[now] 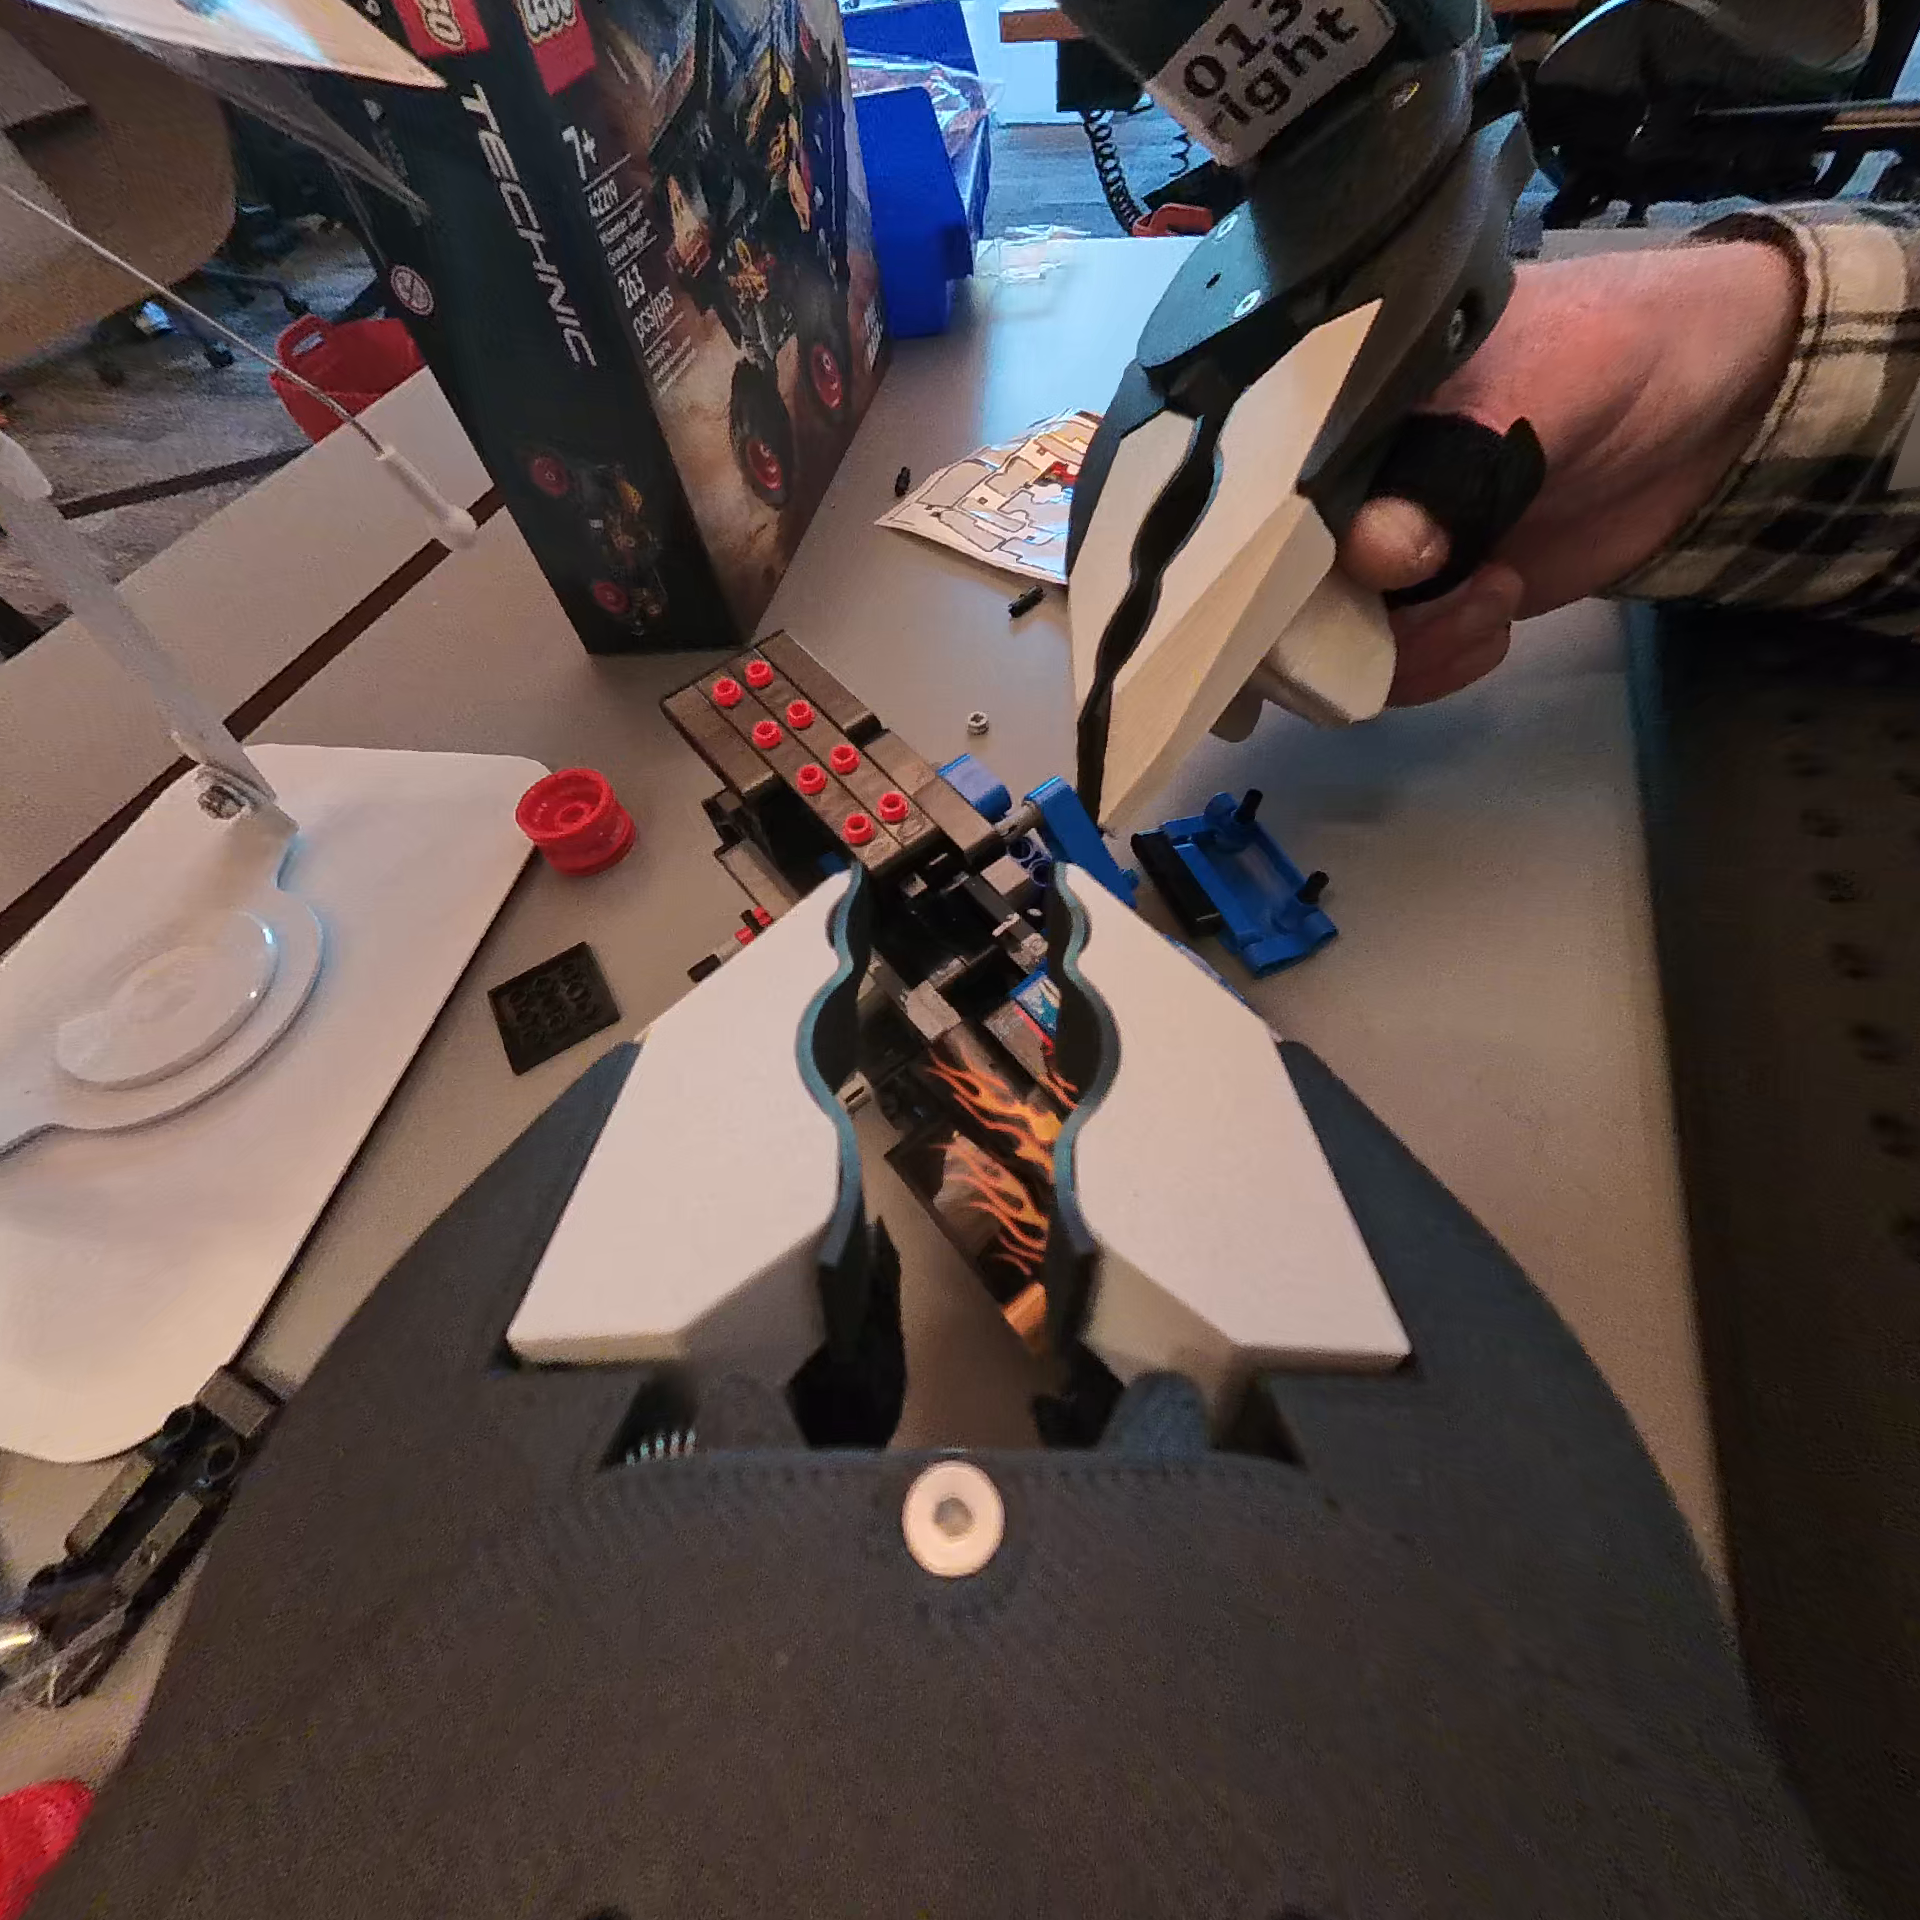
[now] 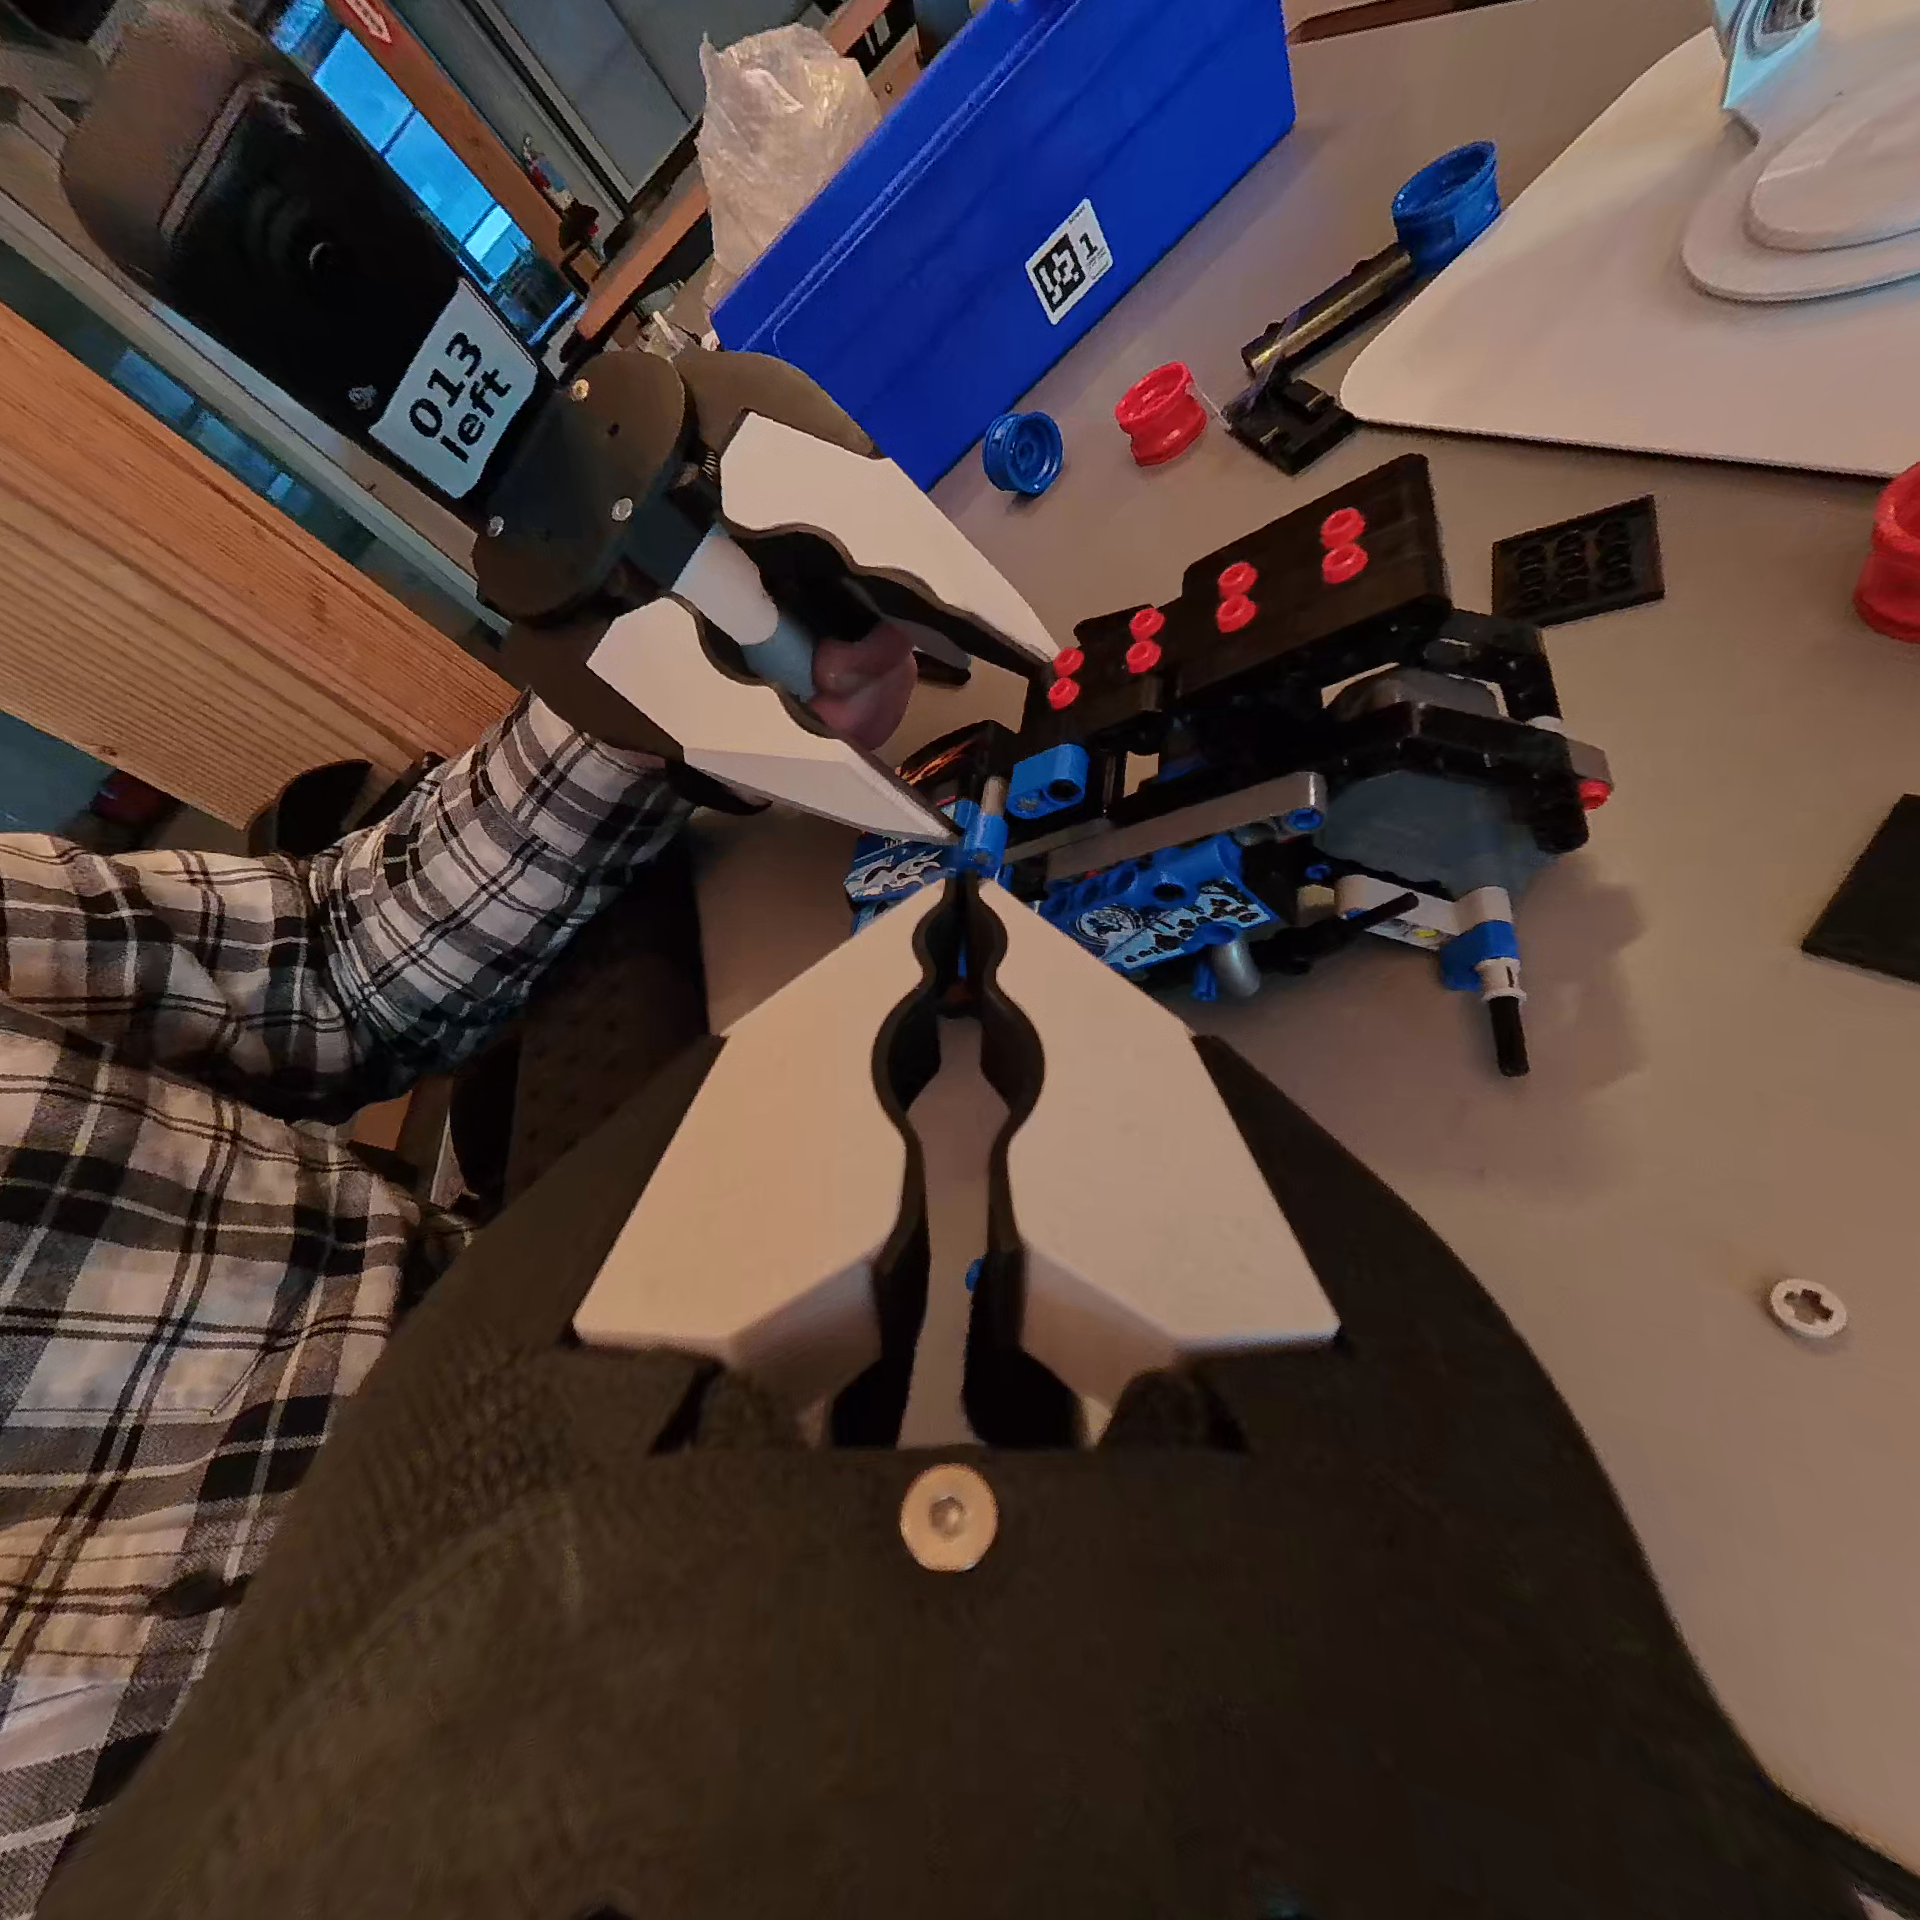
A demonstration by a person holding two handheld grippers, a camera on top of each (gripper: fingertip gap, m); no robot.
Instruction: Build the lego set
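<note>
The partly built lego truck (image 1: 821, 769) lies on the grey table, black with red studs on top, blue side parts and a flame sticker; it also shows in the right wrist view (image 2: 1299, 592). My left gripper (image 1: 954, 883) is shut on the truck's near end, one finger on each side; it shows in the right wrist view too (image 2: 1000, 743). My right gripper (image 2: 961, 883) is shut on a small blue piece (image 2: 982, 836) at the truck's end. In the left wrist view the right gripper (image 1: 1093, 816) comes down from above onto that blue piece (image 1: 1065, 821).
The lego box (image 1: 644, 312) stands behind the truck, with a sticker sheet (image 1: 997, 499) beside it. A blue sub-assembly (image 1: 1236, 883), red wheel hub (image 1: 575, 821), black plate (image 1: 553, 1006) and white stand base (image 1: 208, 987) lie around. A blue bin (image 2: 997, 229) and blue hub (image 2: 1023, 452) sit farther off. Both grippers' tips are close together, under 4 cm apart.
</note>
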